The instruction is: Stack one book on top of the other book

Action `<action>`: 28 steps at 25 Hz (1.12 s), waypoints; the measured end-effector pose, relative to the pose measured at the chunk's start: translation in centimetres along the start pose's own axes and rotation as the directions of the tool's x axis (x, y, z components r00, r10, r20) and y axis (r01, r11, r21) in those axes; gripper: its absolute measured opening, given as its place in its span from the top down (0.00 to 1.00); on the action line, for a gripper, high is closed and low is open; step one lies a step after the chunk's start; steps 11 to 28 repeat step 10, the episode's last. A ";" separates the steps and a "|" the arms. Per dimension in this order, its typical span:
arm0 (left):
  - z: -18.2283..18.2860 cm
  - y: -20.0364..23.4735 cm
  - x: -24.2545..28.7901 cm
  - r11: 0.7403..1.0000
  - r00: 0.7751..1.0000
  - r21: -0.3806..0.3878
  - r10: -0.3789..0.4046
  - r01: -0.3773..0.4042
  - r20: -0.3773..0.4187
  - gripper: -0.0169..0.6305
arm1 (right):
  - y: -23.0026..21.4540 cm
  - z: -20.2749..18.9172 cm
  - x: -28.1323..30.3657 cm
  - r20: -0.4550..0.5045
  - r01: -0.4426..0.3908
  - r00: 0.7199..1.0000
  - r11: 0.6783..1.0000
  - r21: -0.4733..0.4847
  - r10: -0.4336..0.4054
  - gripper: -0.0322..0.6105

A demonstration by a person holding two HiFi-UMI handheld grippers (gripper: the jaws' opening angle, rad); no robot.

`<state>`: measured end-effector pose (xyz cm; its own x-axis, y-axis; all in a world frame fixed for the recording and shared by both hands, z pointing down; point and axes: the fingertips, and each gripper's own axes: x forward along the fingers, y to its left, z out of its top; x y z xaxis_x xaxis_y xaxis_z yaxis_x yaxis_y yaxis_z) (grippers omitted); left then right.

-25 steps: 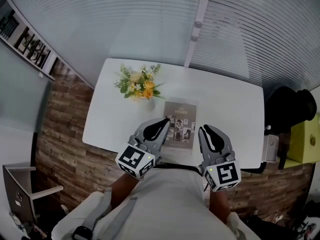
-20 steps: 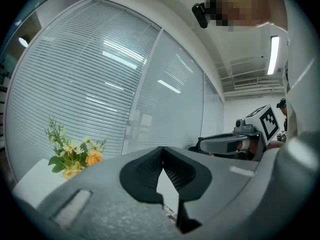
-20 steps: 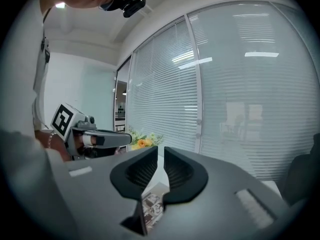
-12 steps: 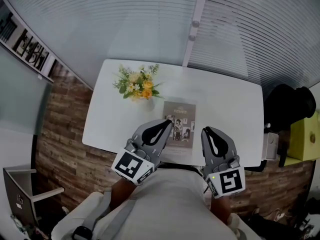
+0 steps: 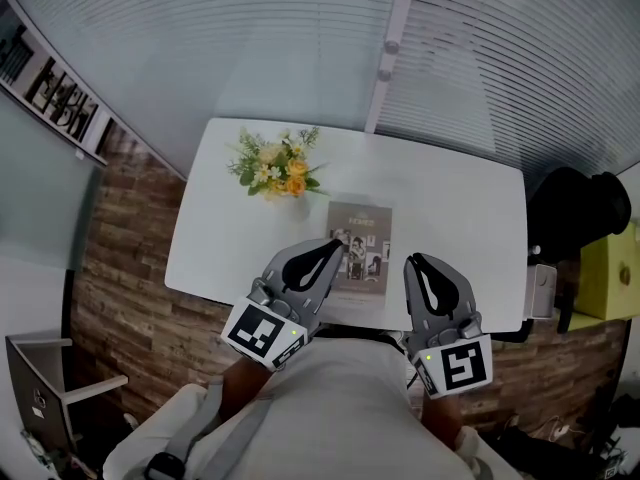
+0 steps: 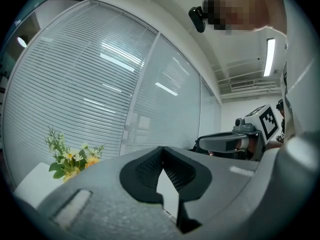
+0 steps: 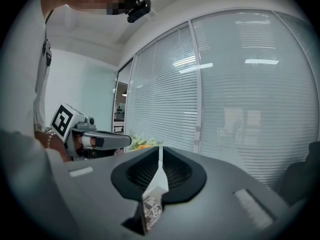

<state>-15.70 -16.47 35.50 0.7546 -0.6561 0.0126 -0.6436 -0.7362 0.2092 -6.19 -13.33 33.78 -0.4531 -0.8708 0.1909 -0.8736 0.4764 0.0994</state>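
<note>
My left tool [image 5: 335,248], right tool [image 5: 412,263]: both pinched closed, empty, held above near edge of bench [image 5: 460,203], flanking book [image 5: 362,240]. Book flat mid-bench, one cover showing; second probably beneath, so I hold clear.

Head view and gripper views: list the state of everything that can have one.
Left gripper: fingers shut, empty.
Right gripper: fingers shut, empty.
Book: closed, flat on the table, cover up.
Flowers: upright on the table.
Blinds: lowered.
</note>
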 end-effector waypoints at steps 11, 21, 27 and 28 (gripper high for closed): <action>-0.6 0.0 -0.7 1.000 1.000 -0.005 -0.003 0.003 -0.014 0.96 | 0.6 0.0 -0.3 -0.004 0.001 1.000 1.000 -0.002 -0.001 0.91; -0.6 0.0 -0.7 1.000 1.000 -0.005 -0.003 0.003 -0.014 0.96 | 0.6 0.0 -0.3 -0.004 0.001 1.000 1.000 -0.002 -0.001 0.91; -0.6 0.0 -0.7 1.000 1.000 -0.005 -0.003 0.003 -0.014 0.96 | 0.6 0.0 -0.3 -0.004 0.001 1.000 1.000 -0.002 -0.001 0.91; -0.6 0.0 -0.7 1.000 1.000 -0.005 -0.003 0.003 -0.014 0.96 | 0.6 0.0 -0.3 -0.004 0.001 1.000 1.000 -0.002 -0.001 0.91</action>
